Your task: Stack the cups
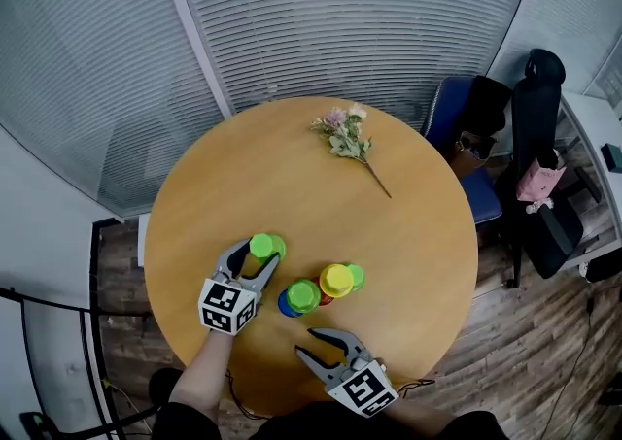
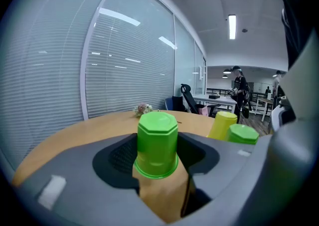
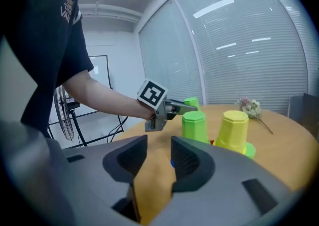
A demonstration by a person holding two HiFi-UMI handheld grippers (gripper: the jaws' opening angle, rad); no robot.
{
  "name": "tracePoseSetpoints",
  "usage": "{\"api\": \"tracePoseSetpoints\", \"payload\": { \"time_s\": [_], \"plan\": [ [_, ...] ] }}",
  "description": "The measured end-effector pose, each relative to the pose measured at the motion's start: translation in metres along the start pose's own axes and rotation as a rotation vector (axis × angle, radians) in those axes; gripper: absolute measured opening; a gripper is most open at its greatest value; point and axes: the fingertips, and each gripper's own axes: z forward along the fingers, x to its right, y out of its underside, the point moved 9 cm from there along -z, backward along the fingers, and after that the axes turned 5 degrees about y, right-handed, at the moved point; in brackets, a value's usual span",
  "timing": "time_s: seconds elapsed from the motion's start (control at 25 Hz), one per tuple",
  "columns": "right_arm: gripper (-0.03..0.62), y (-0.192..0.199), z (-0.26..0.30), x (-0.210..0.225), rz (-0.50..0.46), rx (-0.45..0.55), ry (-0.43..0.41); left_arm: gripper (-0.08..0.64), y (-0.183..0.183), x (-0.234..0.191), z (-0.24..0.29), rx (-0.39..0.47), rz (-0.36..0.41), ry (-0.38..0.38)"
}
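An upturned green cup [image 1: 260, 246] [image 2: 157, 140] stands on the round wooden table [image 1: 292, 186] at the front left. My left gripper [image 1: 259, 253] [image 2: 157, 152] is shut on it, with a pad against each side. To its right is a cluster: another upturned green cup [image 1: 303, 294] [image 3: 194, 125] over a blue one [image 1: 285, 305], and a yellow cup [image 1: 336, 280] [image 3: 233, 129] with a red edge and a green cup [image 1: 356, 276] at its base. My right gripper [image 1: 305, 342] [image 3: 158, 157] hangs open and holds nothing, just in front of the cluster.
A sprig of dried flowers [image 1: 345, 137] lies at the far side of the table. A blue chair [image 1: 457, 118] and a black chair [image 1: 539, 166] with bags stand off the table's right. Blinds cover the glass wall behind.
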Motion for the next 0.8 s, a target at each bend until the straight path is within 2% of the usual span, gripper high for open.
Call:
{"api": "tracePoseSetpoints", "payload": {
  "time_s": [0.48, 0.64, 0.8],
  "plan": [
    [0.149, 0.0, -0.036, -0.005, -0.035, 0.055, 0.004, 0.25, -0.079, 0.063, -0.034, 0.047, 0.096, 0.152],
    [0.147, 0.002, -0.046, -0.004, -0.038, 0.061, 0.007, 0.25, -0.086, 0.088, -0.031, 0.015, 0.101, 0.209],
    [0.146, 0.004, -0.056, 0.0, -0.037, 0.062, 0.01, 0.252, -0.079, 0.105, -0.023, -0.033, 0.105, 0.227]
  ]
}}
